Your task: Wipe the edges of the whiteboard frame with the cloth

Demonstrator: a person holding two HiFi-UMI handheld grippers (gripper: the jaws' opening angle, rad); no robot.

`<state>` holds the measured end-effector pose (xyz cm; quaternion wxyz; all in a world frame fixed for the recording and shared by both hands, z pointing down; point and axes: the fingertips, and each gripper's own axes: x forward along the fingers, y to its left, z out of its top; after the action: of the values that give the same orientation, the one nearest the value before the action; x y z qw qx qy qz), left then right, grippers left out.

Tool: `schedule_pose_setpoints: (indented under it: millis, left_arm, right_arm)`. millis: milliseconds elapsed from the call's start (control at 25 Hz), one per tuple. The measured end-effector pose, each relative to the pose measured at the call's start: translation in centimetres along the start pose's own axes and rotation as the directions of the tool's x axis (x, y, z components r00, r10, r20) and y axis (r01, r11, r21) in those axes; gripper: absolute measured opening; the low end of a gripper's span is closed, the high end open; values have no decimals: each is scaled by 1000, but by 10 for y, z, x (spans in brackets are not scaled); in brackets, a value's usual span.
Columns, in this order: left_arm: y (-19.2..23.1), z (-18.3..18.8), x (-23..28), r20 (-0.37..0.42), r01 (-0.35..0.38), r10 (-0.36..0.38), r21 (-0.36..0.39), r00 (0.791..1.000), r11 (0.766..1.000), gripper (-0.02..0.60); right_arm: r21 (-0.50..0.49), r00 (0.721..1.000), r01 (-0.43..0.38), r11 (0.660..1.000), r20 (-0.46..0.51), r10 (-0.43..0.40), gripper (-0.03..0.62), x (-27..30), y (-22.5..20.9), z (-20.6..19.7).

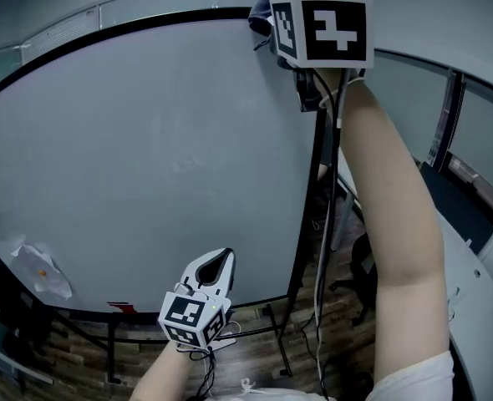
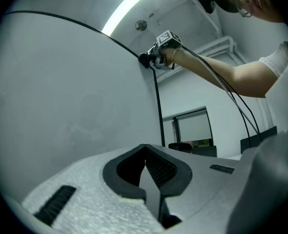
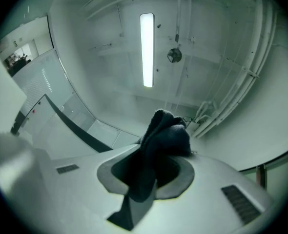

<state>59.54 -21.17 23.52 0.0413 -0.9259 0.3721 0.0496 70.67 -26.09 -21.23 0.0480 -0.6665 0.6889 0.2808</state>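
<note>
Right arm is stretched high, and the right gripper (image 3: 151, 169) sits at the top right corner of the whiteboard (image 1: 146, 157). Its jaws are clamped on the dark cloth (image 1: 267, 7), which bunches up out of the tips in a thick fold. From the left gripper view that bundle is pressed right where the black frame (image 1: 309, 190) bends from the top edge into the right-hand edge. A long ceiling light (image 3: 146, 50) glows above it.

Down low, the left gripper (image 1: 220, 266) hangs in front of the board's lower part, near the bottom edge. Its jaws are closed tip to tip with nothing between them, and they are not touching the board.

At the board's lower left a crumpled pale bag (image 1: 42, 270) lies against the surface. There is an orange speck in it, though what it holds cannot be made out. A small red item (image 1: 121, 307) rests at the bottom edge. Wooden floor (image 1: 255, 366) shows beneath the stand.
</note>
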Motion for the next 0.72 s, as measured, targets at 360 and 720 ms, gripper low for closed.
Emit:
schedule_pose_setpoints:
  millis: [360,720]
  left_arm:
    - [-14,0,26,0,71,-71,-11,997,997,18]
    - [-26,-9,39,2,94,-94,-23,996,995,18]
  right_arm:
    - [-21,997,71,997,-24,-72,67,-5,-39,-13]
    - [-46,990,139,989,11,-138,67,-22,-66,-33]
